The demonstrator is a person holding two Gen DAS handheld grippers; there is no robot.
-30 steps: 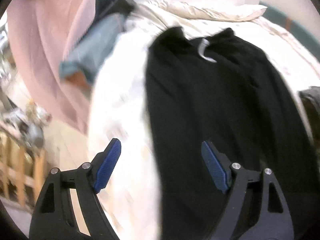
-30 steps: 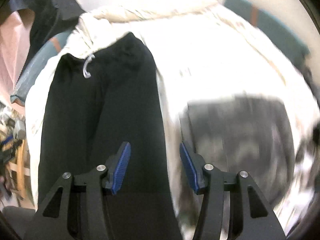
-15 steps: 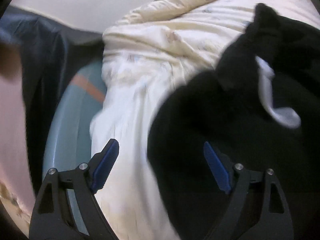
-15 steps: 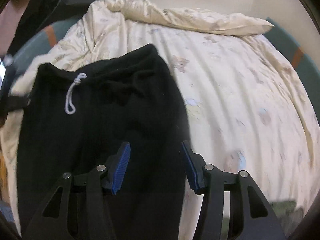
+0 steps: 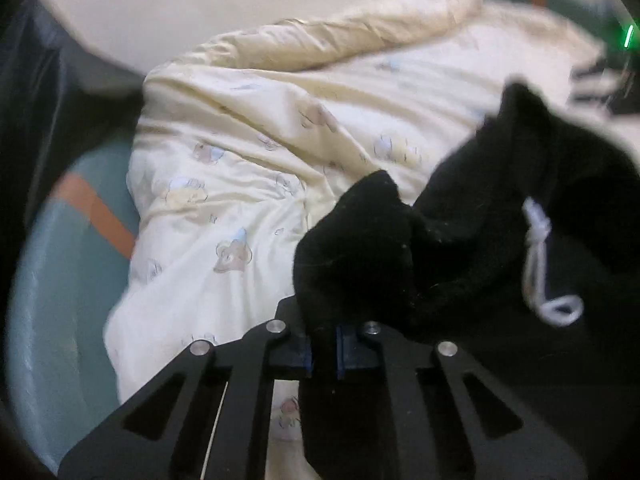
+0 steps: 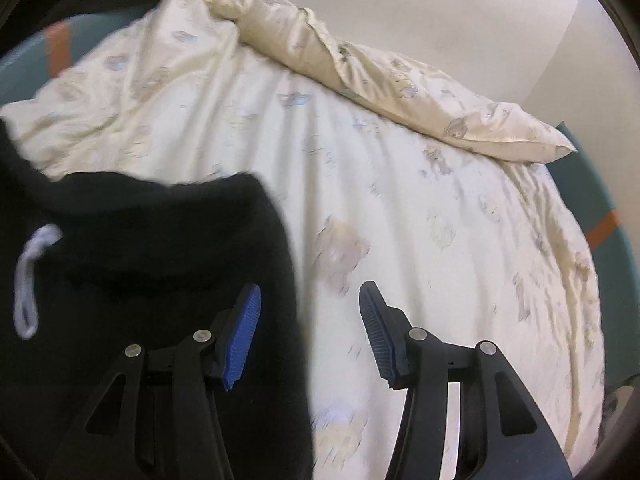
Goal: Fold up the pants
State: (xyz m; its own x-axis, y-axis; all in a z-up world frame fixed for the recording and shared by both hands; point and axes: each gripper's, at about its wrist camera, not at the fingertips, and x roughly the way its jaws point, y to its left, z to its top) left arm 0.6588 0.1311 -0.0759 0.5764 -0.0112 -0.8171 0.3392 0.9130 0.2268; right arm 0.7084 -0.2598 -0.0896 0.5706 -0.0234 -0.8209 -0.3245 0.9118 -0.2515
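Black pants point(image 5: 480, 360) lie on a cream duvet point(image 5: 240, 160), waist end toward me, with a white drawstring point(image 5: 540, 272) looped on top. My left gripper point(image 5: 324, 344) is closing tight on the left corner of the waistband, and black cloth bunches up above its pads. In the right wrist view the pants point(image 6: 140, 240) fill the lower left, with the drawstring point(image 6: 28, 280) at the edge of the frame. My right gripper point(image 6: 308, 320) stands open over the waistband's right corner. Its left finger is over black cloth, its right finger over the duvet point(image 6: 400, 200).
The duvet's far edge is rolled into a thick ridge point(image 6: 360, 80) against a pale wall. A teal bed surround with an orange stripe point(image 5: 96, 216) shows at the left and also at the right point(image 6: 604, 224). A dark blurred object with a green light point(image 5: 624, 40) sits top right.
Both grippers swept up along the pants to the waist end. The left gripper went from wide open to shut on the waistband corner. The right gripper kept the same opening.
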